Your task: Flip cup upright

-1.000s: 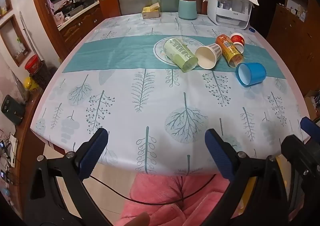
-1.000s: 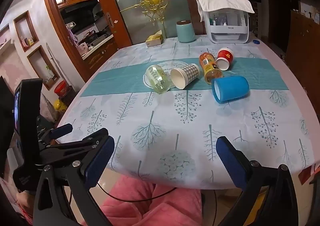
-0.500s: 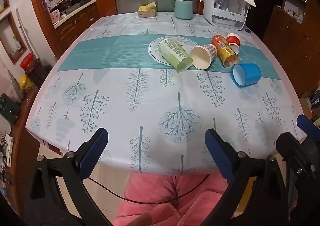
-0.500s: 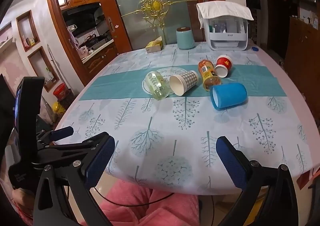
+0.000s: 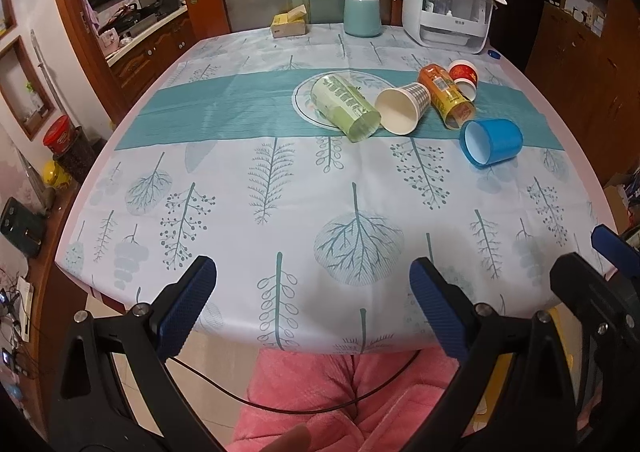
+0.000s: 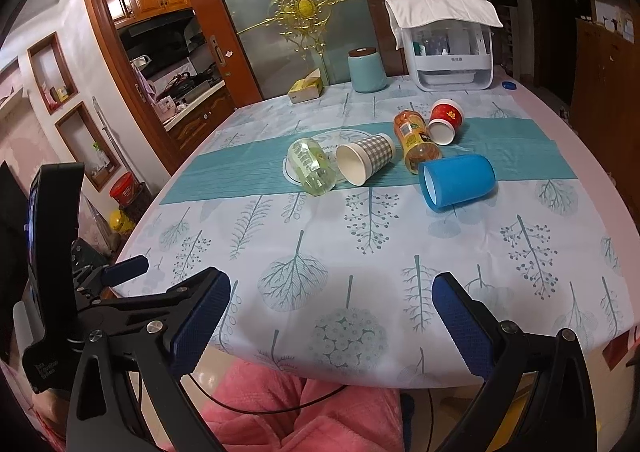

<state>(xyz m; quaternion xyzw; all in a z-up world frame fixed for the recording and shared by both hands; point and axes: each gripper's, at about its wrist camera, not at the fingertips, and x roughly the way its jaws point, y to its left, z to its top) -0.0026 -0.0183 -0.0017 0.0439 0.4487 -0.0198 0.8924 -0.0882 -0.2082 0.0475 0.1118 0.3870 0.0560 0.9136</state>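
Both claws have drifted a little closer to the table over the last second, so the cups look bigger now than they did, but nothing on the table has been touched. The left gripper (image 5: 312, 308) has its two blue fingers spread wide with nothing between them, and it hangs just past the near edge of the table, over the person's pink lap. The right gripper (image 6: 332, 326) is spread wide and holds nothing too, at the same near edge. Five cups lie on their sides in a bunch on the teal stripe of the tablecloth (image 5: 280, 188), well apart from both claws. The blue cup (image 6: 458, 180) is the nearest one and lies a little apart from the rest, with its open mouth turned to the left. Behind it lie an orange cup (image 6: 414, 140) and a small red cup (image 6: 445, 120). To the left are a checked paper cup (image 6: 366, 160) and a clear green cup (image 6: 312, 168), which rests on a round mat. None is standing yet, so the job has only just begun. I think the blue cup is the easiest first pick, and a claw must reach much farther to get it.
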